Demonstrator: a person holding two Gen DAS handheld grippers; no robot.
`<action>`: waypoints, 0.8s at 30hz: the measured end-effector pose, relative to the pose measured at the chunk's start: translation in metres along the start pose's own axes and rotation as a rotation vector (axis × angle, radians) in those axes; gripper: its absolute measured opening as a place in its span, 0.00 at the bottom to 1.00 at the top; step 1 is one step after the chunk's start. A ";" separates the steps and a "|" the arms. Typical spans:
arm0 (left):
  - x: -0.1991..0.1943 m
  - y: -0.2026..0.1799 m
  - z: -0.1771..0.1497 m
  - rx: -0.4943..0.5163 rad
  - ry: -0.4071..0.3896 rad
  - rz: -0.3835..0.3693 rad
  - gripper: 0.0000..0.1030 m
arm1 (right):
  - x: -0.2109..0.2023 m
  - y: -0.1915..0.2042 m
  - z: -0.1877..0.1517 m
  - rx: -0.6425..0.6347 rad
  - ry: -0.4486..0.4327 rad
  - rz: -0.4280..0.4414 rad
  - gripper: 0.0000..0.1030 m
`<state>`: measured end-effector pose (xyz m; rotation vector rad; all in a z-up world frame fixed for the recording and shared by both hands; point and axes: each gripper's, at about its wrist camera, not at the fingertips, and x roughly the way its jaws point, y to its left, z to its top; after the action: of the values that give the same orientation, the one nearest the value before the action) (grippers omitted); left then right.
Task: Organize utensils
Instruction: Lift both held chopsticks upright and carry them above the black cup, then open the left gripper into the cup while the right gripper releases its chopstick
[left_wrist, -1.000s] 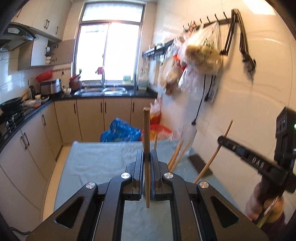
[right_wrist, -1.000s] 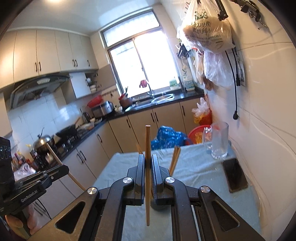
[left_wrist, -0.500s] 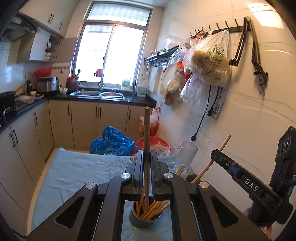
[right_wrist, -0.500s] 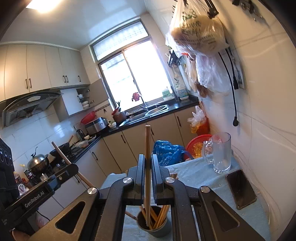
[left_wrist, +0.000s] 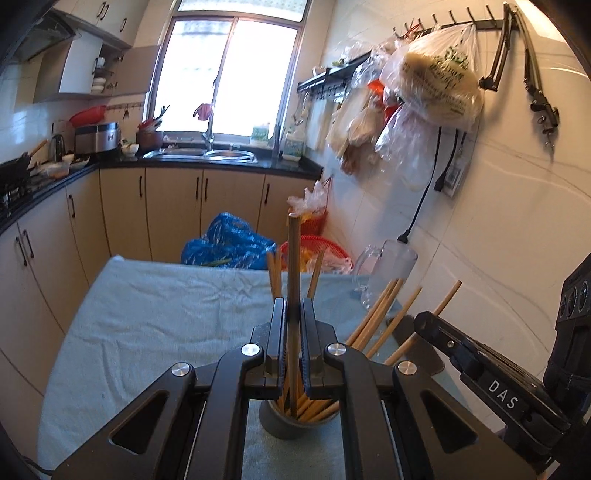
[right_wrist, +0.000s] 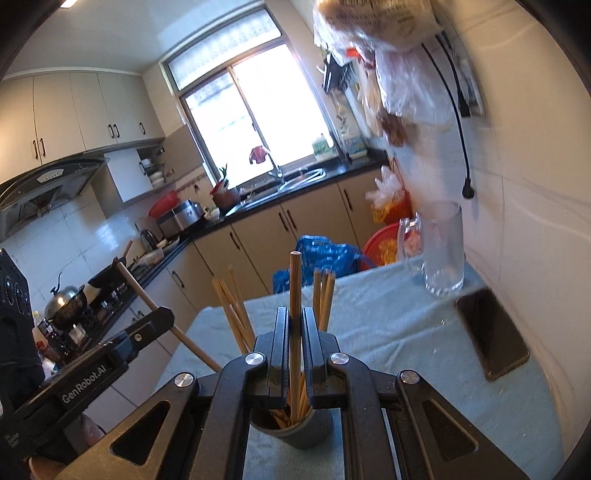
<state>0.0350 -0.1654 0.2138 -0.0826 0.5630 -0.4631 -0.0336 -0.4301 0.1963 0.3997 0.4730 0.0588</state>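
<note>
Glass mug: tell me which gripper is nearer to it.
Right. The right gripper hangs over the cup, on the side toward the glass mug. The left gripper is also above the cup, on the far side of the right one.

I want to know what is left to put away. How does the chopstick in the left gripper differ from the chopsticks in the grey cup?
The held chopstick is clamped upright in the left gripper; the chopsticks in the cup are free and lean outward. The held chopstick looks darker brown, while the chopsticks in the cup are pale yellow. Its lower end hangs at the grey cup; whether it touches bottom is hidden. All are plain wooden sticks.
</note>
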 end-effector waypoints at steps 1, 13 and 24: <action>0.001 0.000 -0.004 -0.001 0.007 0.004 0.06 | 0.001 -0.001 -0.002 0.001 0.007 0.001 0.07; -0.002 0.010 -0.042 -0.019 0.084 0.021 0.06 | 0.014 -0.007 -0.019 0.017 0.055 -0.005 0.07; -0.008 0.009 -0.045 -0.013 0.091 0.041 0.06 | 0.011 -0.010 -0.018 0.025 0.065 -0.009 0.08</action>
<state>0.0088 -0.1516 0.1781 -0.0625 0.6557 -0.4250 -0.0321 -0.4314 0.1730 0.4208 0.5395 0.0576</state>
